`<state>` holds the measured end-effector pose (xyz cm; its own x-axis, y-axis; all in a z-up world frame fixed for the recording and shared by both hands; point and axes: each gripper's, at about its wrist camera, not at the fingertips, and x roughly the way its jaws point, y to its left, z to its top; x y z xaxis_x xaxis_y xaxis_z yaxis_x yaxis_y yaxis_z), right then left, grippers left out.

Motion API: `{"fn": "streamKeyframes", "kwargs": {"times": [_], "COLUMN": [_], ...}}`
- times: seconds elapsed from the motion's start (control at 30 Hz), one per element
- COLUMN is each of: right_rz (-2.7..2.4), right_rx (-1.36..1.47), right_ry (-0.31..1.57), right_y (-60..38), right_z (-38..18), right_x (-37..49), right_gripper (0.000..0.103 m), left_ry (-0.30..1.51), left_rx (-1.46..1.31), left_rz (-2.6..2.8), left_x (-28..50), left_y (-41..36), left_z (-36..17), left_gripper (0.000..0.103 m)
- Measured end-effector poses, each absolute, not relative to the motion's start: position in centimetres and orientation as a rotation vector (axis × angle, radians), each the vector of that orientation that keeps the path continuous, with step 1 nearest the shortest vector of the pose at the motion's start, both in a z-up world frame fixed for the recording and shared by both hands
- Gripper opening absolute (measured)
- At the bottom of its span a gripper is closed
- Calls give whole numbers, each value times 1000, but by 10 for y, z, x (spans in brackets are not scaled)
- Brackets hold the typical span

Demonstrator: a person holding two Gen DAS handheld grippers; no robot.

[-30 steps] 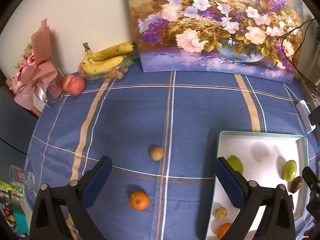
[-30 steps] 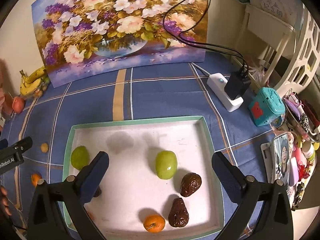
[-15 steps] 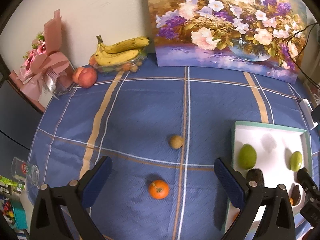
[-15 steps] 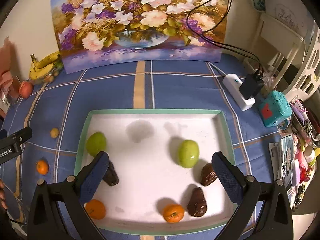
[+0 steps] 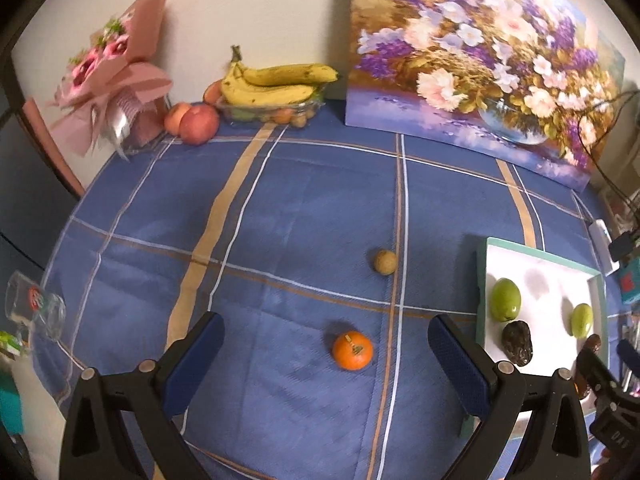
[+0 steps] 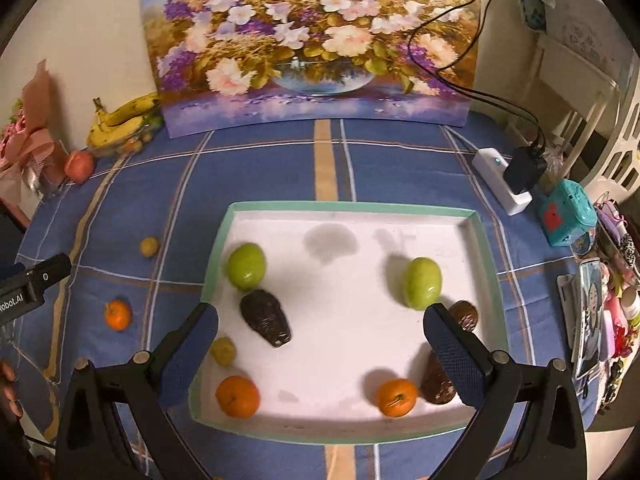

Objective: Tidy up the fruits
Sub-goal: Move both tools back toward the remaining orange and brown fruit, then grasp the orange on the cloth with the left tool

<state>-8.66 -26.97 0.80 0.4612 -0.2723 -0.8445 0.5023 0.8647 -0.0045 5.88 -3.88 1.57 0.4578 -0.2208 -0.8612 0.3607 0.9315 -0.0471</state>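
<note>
A small orange (image 5: 352,351) lies on the blue cloth between the open fingers of my left gripper (image 5: 326,350), a little ahead of them; it also shows in the right wrist view (image 6: 118,314). A small tan fruit (image 5: 385,262) lies further off on the cloth. A white tray with a green rim (image 6: 352,207) holds two green fruits (image 6: 246,266) (image 6: 422,282), several dark wrinkled fruits (image 6: 266,323), two oranges (image 6: 237,396) (image 6: 397,397) and a small yellow fruit (image 6: 223,351). My right gripper (image 6: 320,344) is open and empty above the tray's near half.
Bananas (image 5: 276,84) in a clear dish and apples (image 5: 199,124) stand at the back left beside a pink bouquet (image 5: 110,80). A flower painting (image 6: 312,40) leans on the wall. A power strip (image 6: 504,184), a teal box (image 6: 566,212) and clutter sit right. A glass (image 5: 34,308) lies at the left edge.
Both views have swung left. The orange on the cloth now sits between my left fingers, nearer than before. The tray has shifted right in the right wrist view. Both grippers stay open.
</note>
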Motion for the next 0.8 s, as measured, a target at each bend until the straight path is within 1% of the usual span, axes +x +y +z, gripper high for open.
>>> {"fn": "streamKeyframes", "kwargs": {"times": [0.33, 0.4, 0.57, 0.6, 0.67, 0.8], "right_rz": [-392, -379, -362, -361, -363, -367], "right_rx": [273, 281, 305, 311, 320, 328], "right_ry": [991, 1010, 1060, 1069, 1087, 1098], "right_y": [-244, -242, -239, -239, -240, -243], "right_z": [-5, -14, -36, -40, -47, -52], "right_x": [-73, -67, -55, -54, -52, -51], "right_gripper": [102, 102, 102, 102, 102, 102], "left_ry": [1157, 1177, 1222, 1232, 1256, 1294], "left_rx": [115, 120, 118, 123, 125, 115], "left_rz": [-327, -324, -324, -324, -333, -367], "left_x": [72, 74, 80, 80, 81, 81], "left_y": [-26, -28, -31, -33, -36, -43], "left_z": [-21, -29, -46, -50, -58, -68], "left_gripper": [100, 100, 96, 94, 87, 78]}}
